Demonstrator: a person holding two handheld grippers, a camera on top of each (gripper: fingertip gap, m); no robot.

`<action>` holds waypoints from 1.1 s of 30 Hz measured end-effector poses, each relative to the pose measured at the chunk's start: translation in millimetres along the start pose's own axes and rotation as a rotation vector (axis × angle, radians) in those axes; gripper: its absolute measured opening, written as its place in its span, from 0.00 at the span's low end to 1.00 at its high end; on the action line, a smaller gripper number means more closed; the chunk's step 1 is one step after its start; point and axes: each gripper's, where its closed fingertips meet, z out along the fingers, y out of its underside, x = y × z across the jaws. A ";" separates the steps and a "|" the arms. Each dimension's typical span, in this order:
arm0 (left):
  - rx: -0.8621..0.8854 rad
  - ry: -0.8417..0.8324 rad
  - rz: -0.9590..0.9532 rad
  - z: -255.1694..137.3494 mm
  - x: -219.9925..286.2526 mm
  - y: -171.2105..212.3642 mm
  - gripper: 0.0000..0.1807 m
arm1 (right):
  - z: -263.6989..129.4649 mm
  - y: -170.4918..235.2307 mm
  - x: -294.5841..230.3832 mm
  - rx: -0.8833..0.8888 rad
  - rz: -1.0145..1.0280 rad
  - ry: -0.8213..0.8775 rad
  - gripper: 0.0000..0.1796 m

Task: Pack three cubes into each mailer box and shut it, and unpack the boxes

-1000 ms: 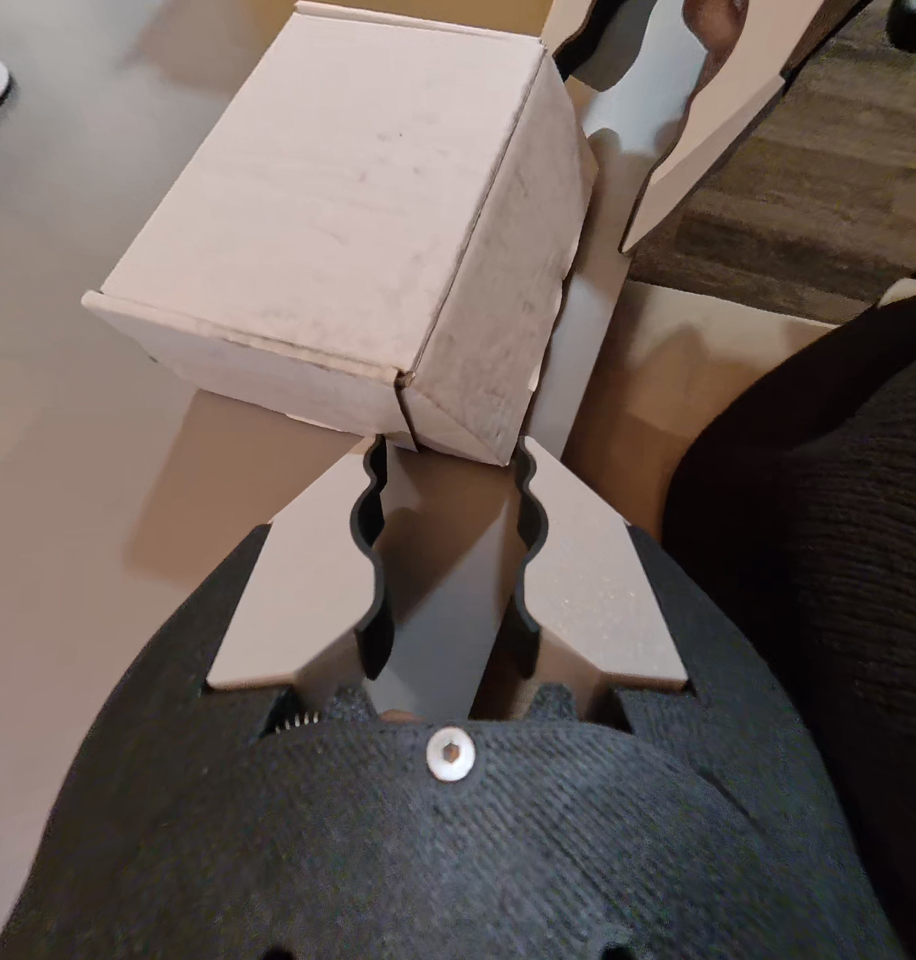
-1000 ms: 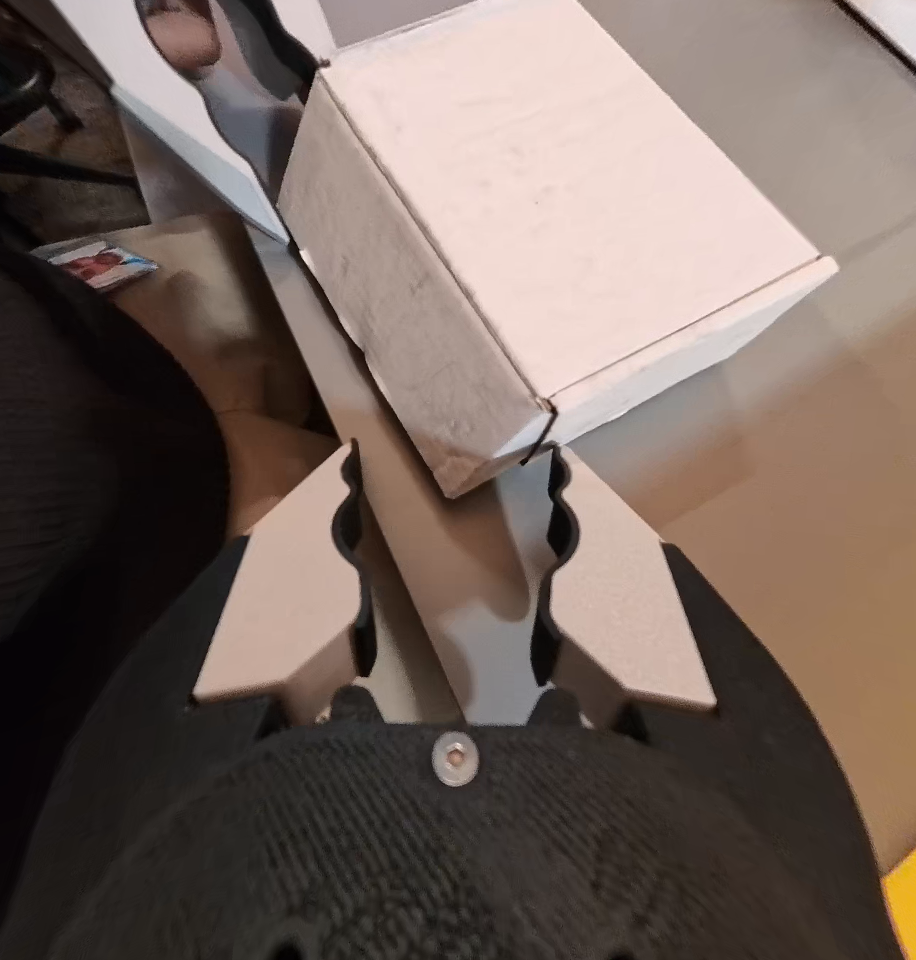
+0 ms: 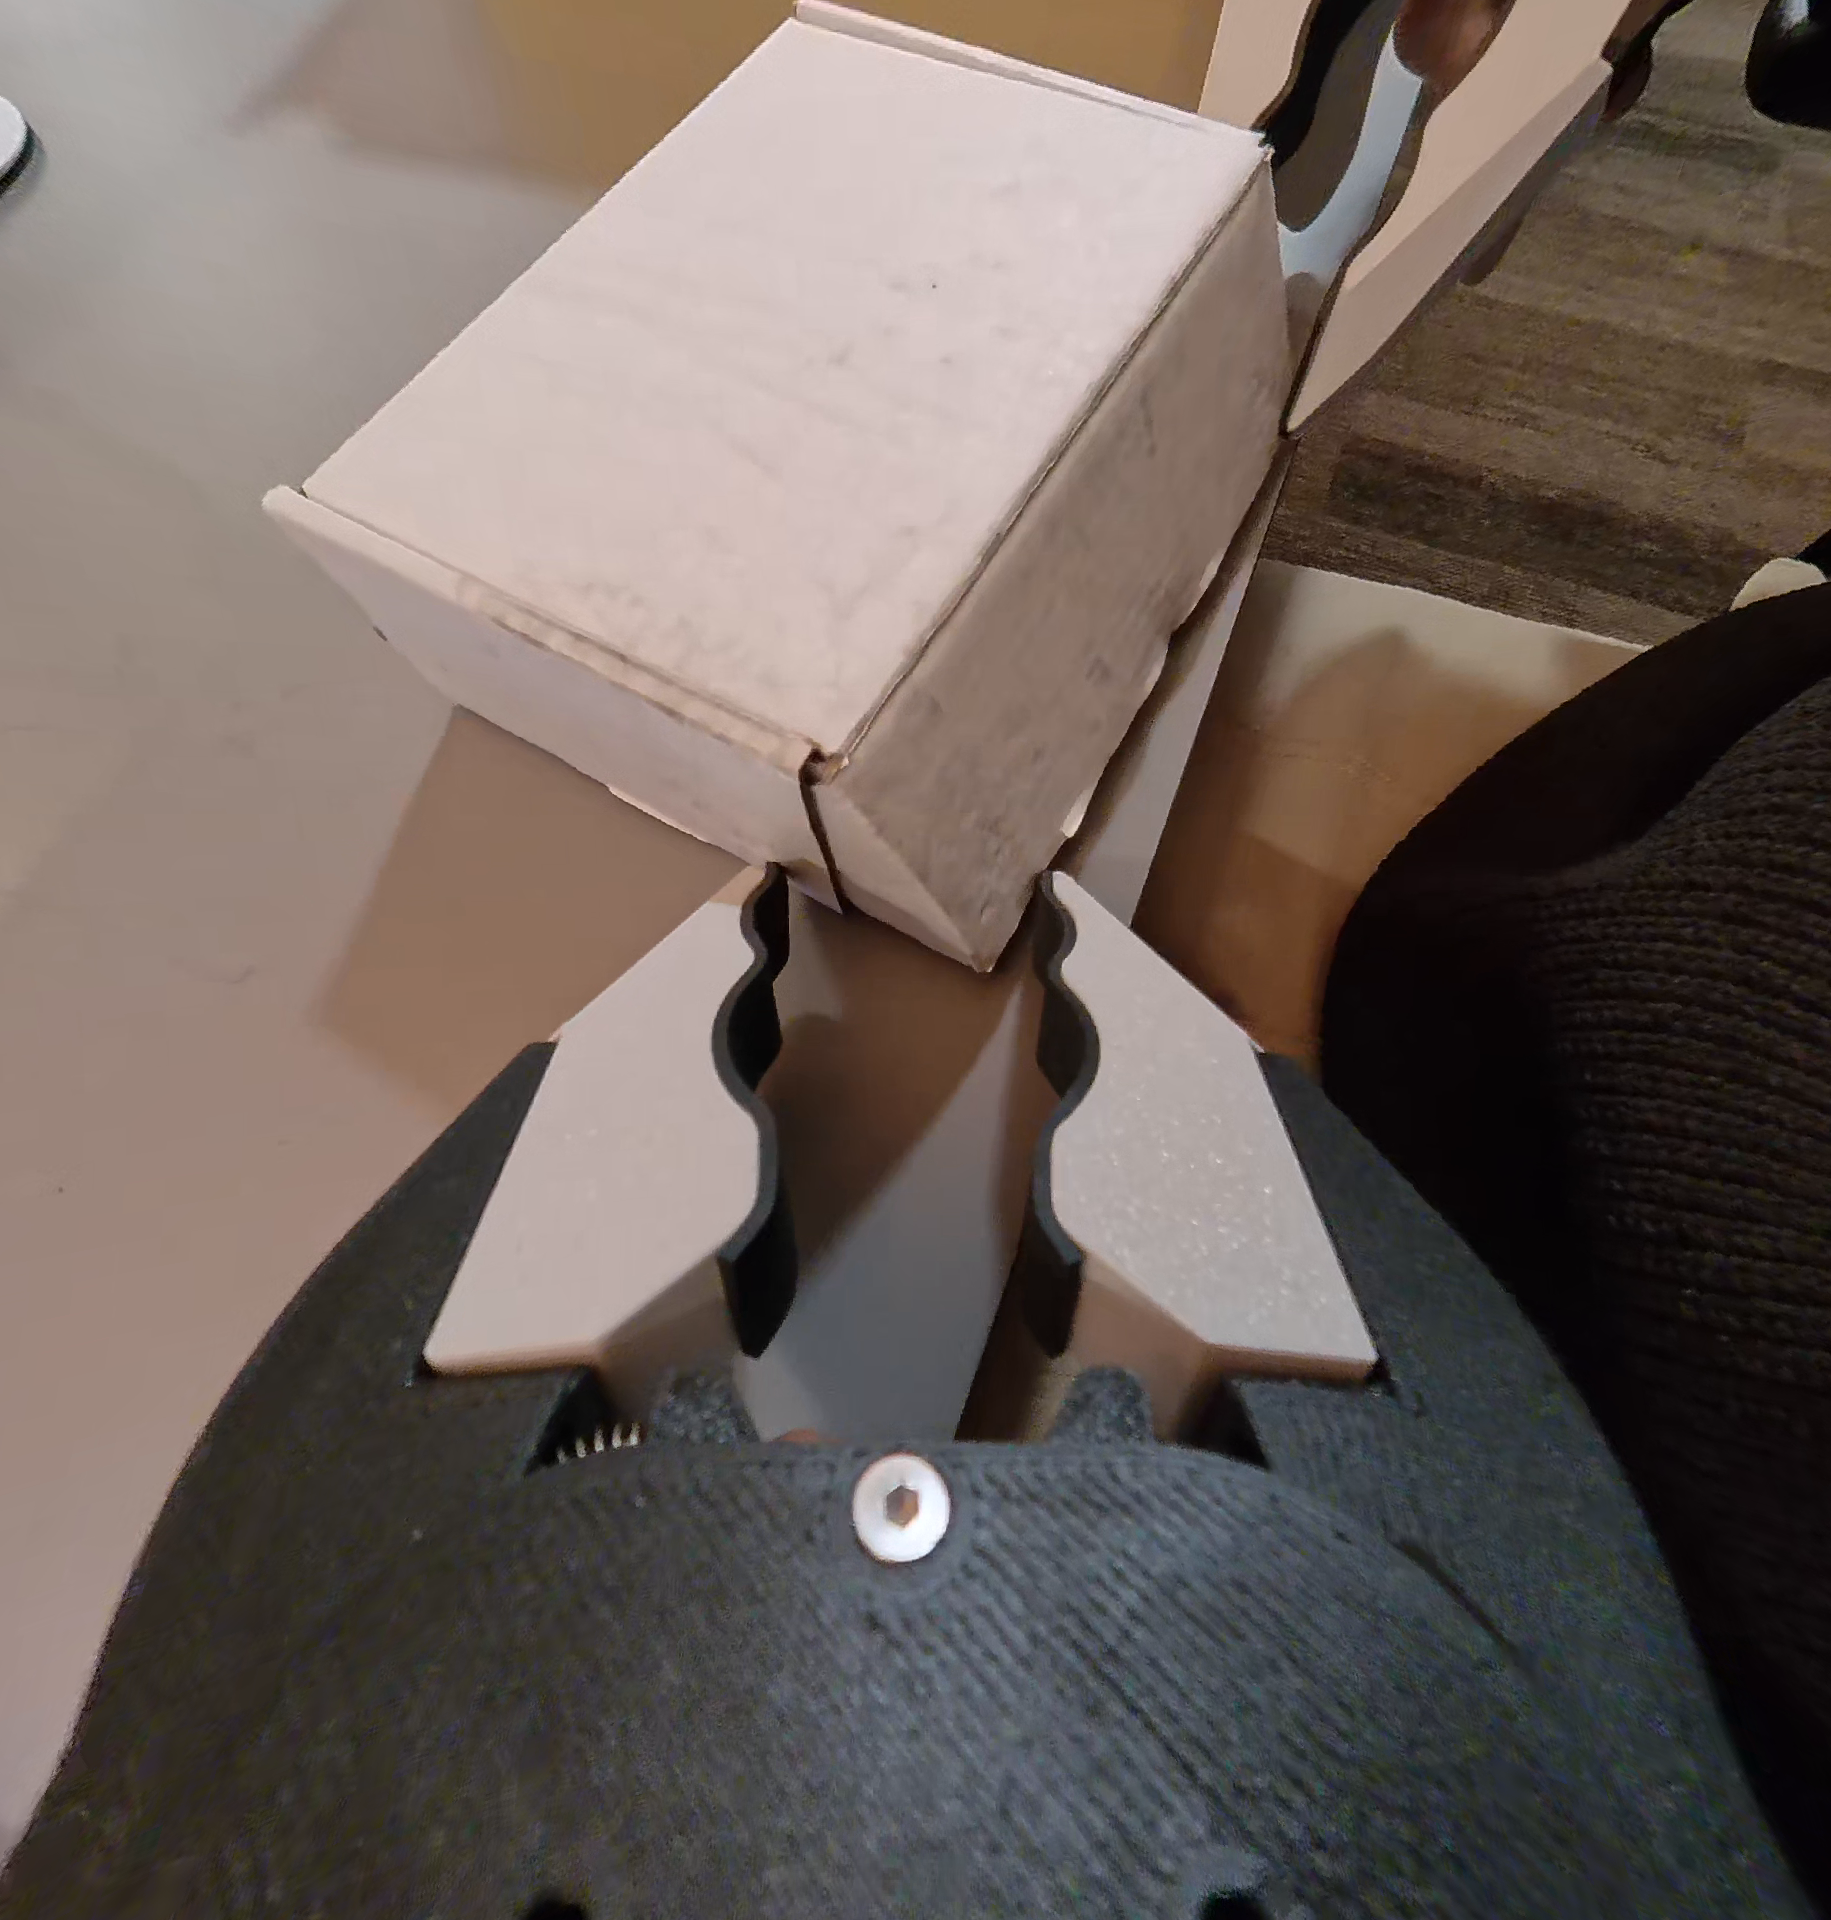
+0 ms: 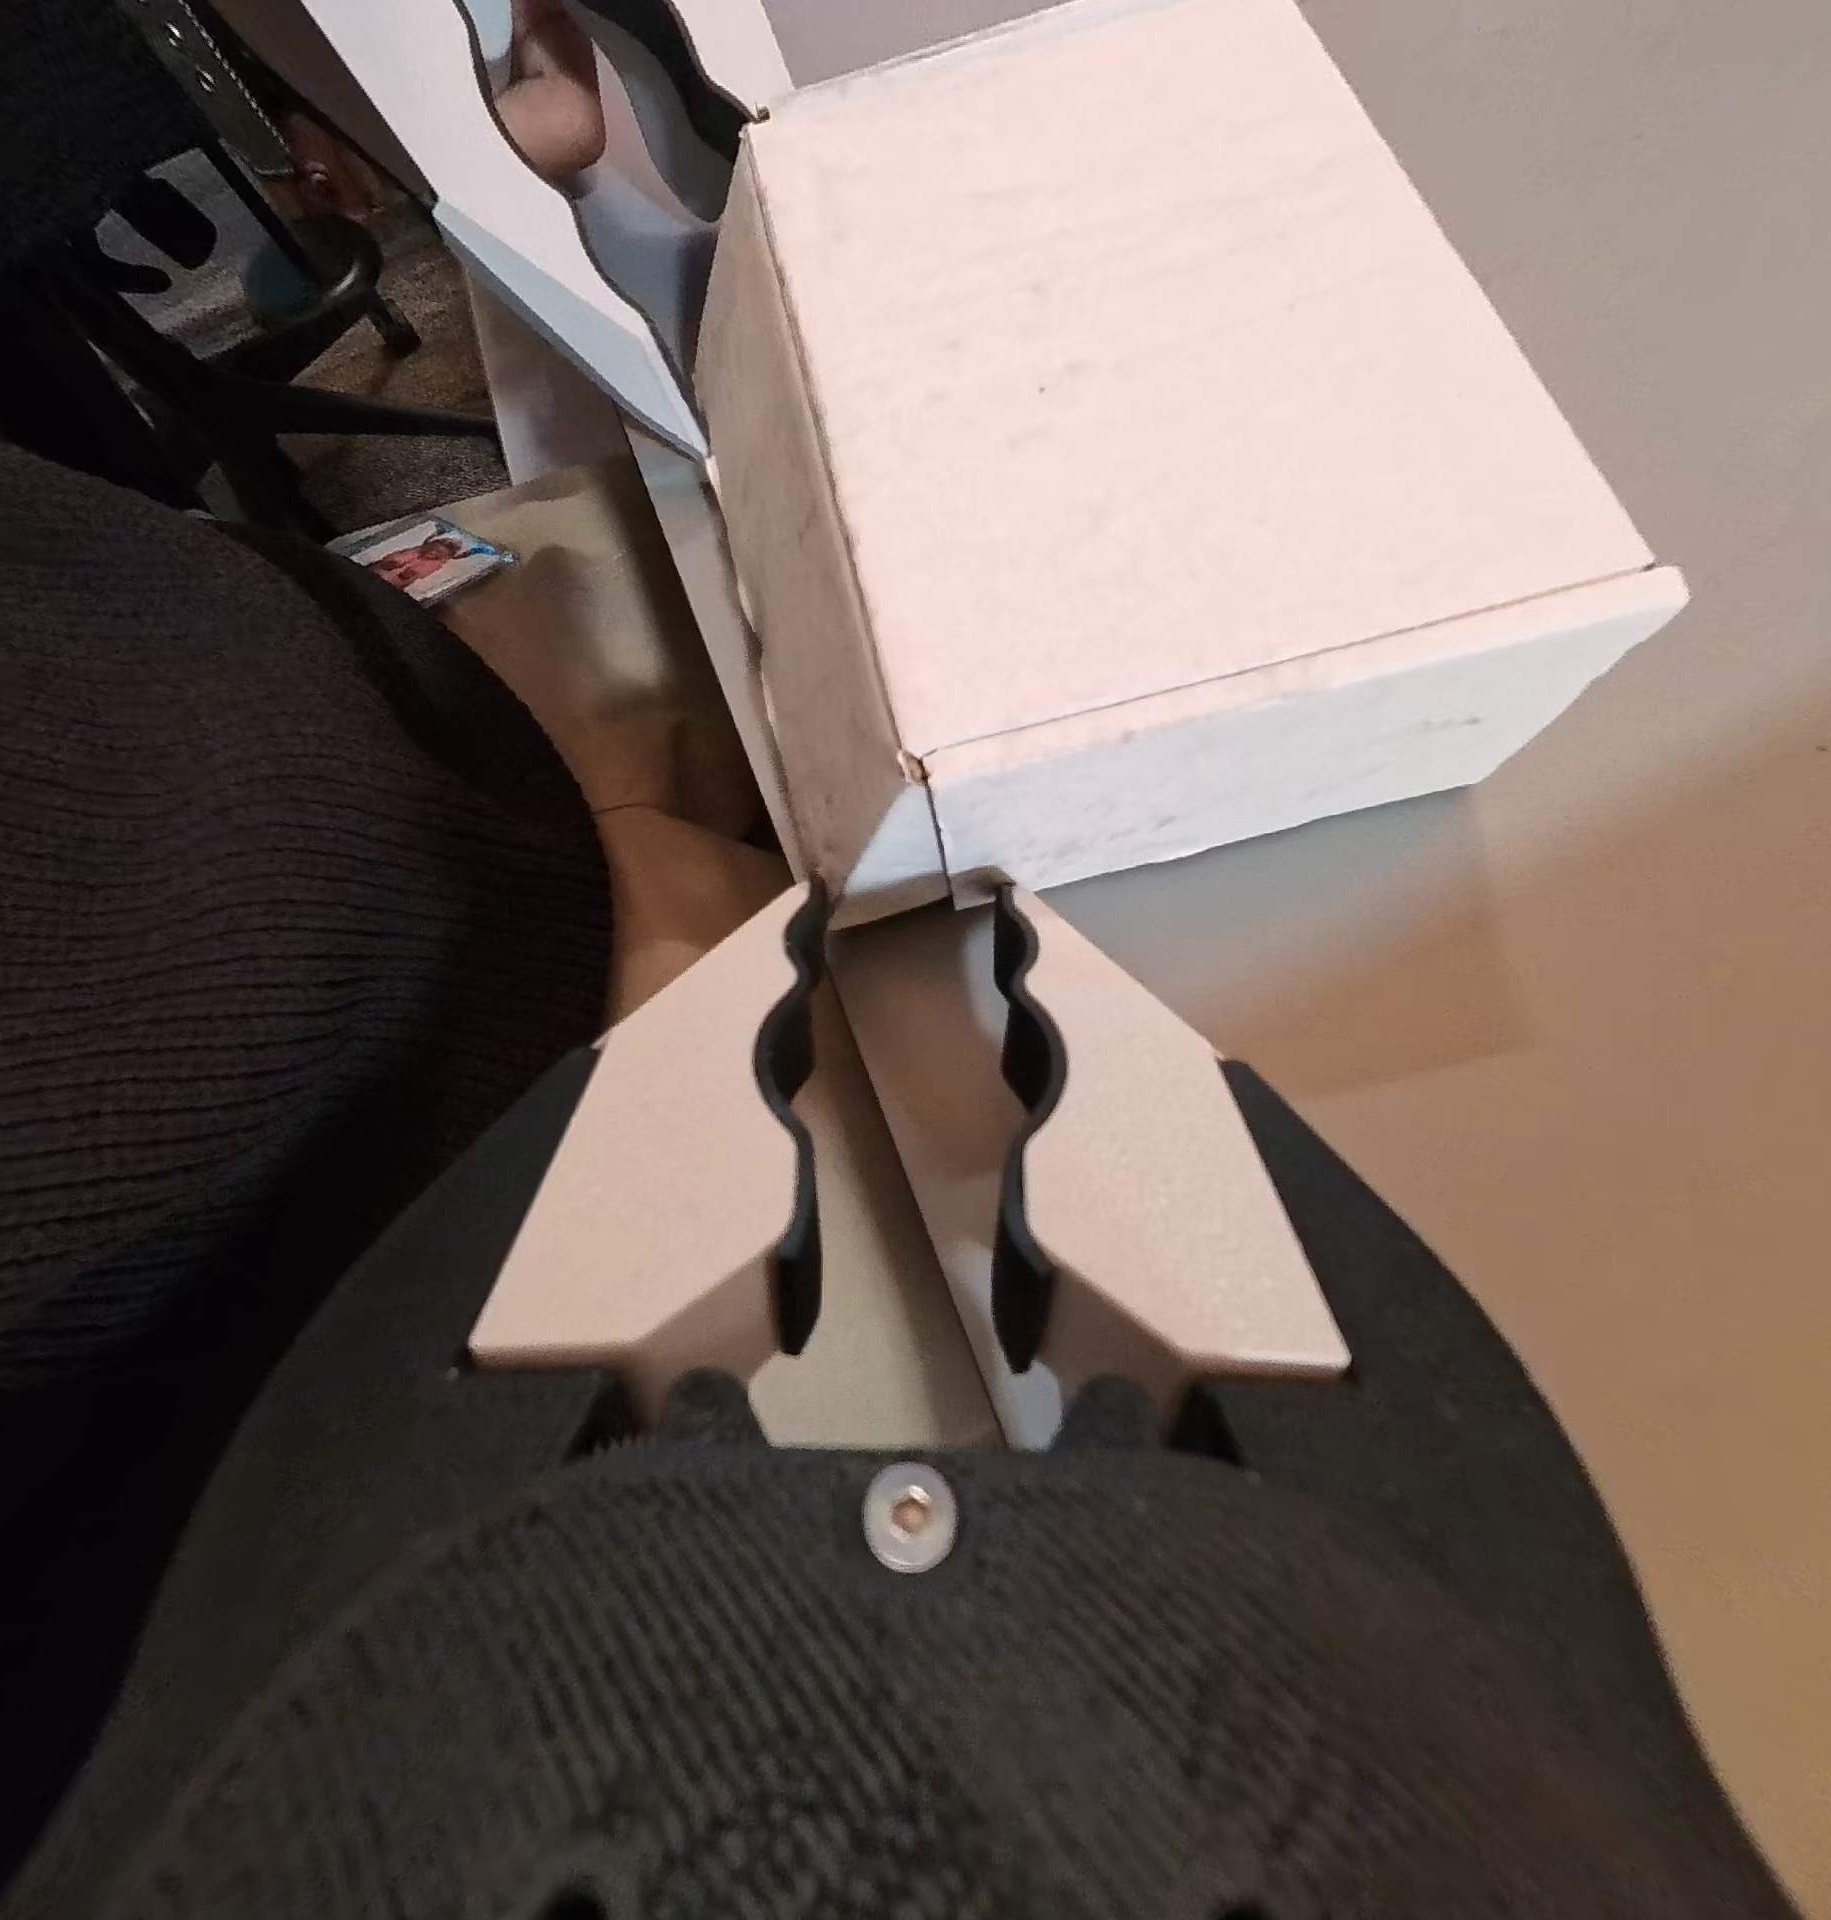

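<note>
The box (image 3: 786, 457) is white cardboard, scuffed, lid shut, contents hidden. It sits at the edge of the tan table (image 3: 142, 727). The left gripper (image 3: 906, 894) and right gripper (image 4: 906, 899) each meet a near corner, jaws parted, gripping nothing.

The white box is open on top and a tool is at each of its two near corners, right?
Not quite. The white box is shut: the left wrist view shows its lid flat and closed. The rest holds. The left tool sits at one near corner, and the right tool sits at the other, both with fingers apart.
</note>
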 end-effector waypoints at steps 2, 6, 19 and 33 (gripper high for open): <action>-0.002 -0.004 0.004 0.0 -0.4 0.1 0.25 | 0.2 0.3 0.7 -0.006 -0.004 0.007 0.16; -0.005 -0.016 0.026 -0.1 -0.9 0.0 0.22 | -0.6 1.1 4.0 -0.022 -0.007 0.028 0.14; 0.011 -0.046 0.061 -1.6 -2.2 -4.7 0.15 | -5.1 0.0 13.3 -0.047 -0.029 0.097 0.07; -0.036 -0.030 0.101 1.8 2.8 3.4 0.09 | -3.6 6.6 11.3 -0.043 -0.021 0.066 0.07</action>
